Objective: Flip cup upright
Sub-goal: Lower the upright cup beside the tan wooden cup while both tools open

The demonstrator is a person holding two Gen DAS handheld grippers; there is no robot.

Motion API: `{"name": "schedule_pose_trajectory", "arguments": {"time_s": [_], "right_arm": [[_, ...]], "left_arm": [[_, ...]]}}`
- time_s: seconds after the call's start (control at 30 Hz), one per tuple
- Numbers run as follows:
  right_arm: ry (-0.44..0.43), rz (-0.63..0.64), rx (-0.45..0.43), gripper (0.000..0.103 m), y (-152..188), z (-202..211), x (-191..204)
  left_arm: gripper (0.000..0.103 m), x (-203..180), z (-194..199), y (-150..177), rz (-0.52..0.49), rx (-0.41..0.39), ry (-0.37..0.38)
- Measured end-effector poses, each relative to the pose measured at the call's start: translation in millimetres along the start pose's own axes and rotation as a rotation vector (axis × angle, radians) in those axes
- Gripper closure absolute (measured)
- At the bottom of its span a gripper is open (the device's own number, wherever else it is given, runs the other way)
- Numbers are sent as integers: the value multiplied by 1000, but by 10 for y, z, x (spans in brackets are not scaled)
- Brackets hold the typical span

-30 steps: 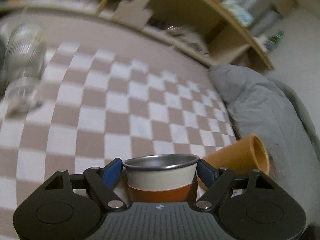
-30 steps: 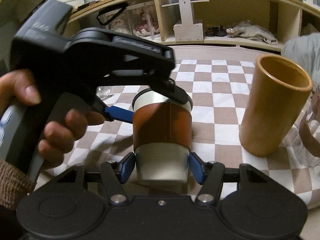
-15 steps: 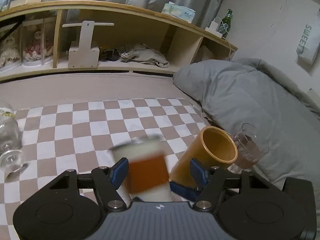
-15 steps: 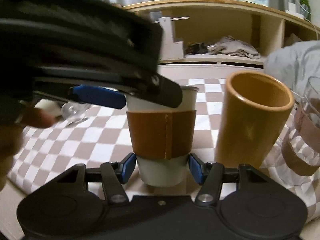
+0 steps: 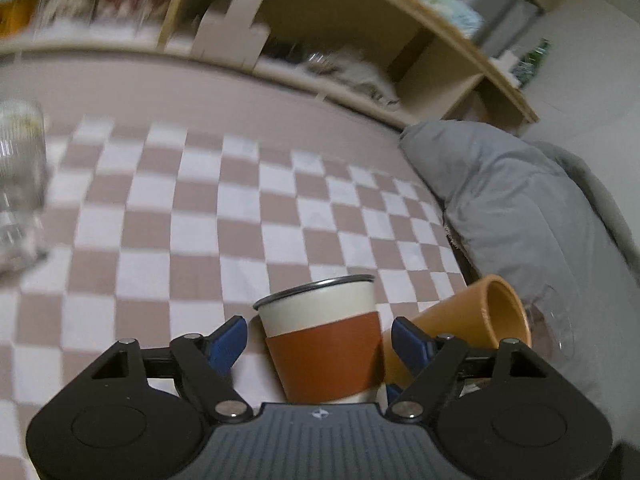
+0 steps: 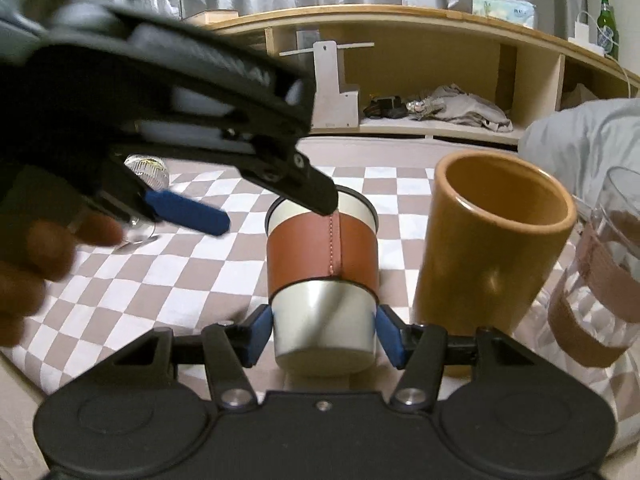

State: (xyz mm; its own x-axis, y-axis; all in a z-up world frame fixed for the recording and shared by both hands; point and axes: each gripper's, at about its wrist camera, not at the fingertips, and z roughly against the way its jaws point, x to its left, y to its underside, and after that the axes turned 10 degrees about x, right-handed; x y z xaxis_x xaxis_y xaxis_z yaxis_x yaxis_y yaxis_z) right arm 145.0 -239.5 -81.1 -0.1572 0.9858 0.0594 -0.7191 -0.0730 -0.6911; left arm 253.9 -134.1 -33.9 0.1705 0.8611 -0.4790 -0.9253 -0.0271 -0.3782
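The cup (image 6: 322, 276) is white with a brown leather sleeve and a dark metal rim. It stands upright on the checkered cloth (image 6: 192, 272). My right gripper (image 6: 324, 340) is shut on the cup's base, its blue pads (image 6: 386, 336) touching both sides. My left gripper (image 5: 320, 340) is open, its blue pads (image 5: 228, 340) standing apart from the cup (image 5: 324, 344) on either side. In the right wrist view the left gripper (image 6: 256, 204) hovers over the cup's rim from the left.
An orange tumbler (image 6: 490, 240) stands upright just right of the cup; it also shows in the left wrist view (image 5: 468, 336). A clear glass with a brown band (image 6: 596, 280) is at far right. A ribbed glass (image 5: 20, 160) lies at left. A grey duvet (image 5: 520, 208) and a wooden shelf (image 6: 400, 60) lie behind.
My left gripper has let go of the cup and its jaws have opened wide. The cup, upside down a second ago, now stands upright, held by the right gripper.
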Motion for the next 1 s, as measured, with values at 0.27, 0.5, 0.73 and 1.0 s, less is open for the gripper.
{"name": "schedule_pose_trajectory", "arguments": {"time_s": [0.27, 0.5, 0.73, 1.0], "right_arm": [[-19, 18, 36, 45, 15, 87, 23], [-12, 70, 35, 45, 26, 77, 117], [-37, 57, 38, 45, 7, 69, 99], [-78, 33, 20, 45, -14, 58, 53]], "left_arm": [[12, 137, -347, -66, 118, 61, 54], [15, 192, -419, -132, 152, 47, 49], [21, 99, -299, -118, 70, 11, 11], [21, -367, 33, 92, -244, -158, -111]]}}
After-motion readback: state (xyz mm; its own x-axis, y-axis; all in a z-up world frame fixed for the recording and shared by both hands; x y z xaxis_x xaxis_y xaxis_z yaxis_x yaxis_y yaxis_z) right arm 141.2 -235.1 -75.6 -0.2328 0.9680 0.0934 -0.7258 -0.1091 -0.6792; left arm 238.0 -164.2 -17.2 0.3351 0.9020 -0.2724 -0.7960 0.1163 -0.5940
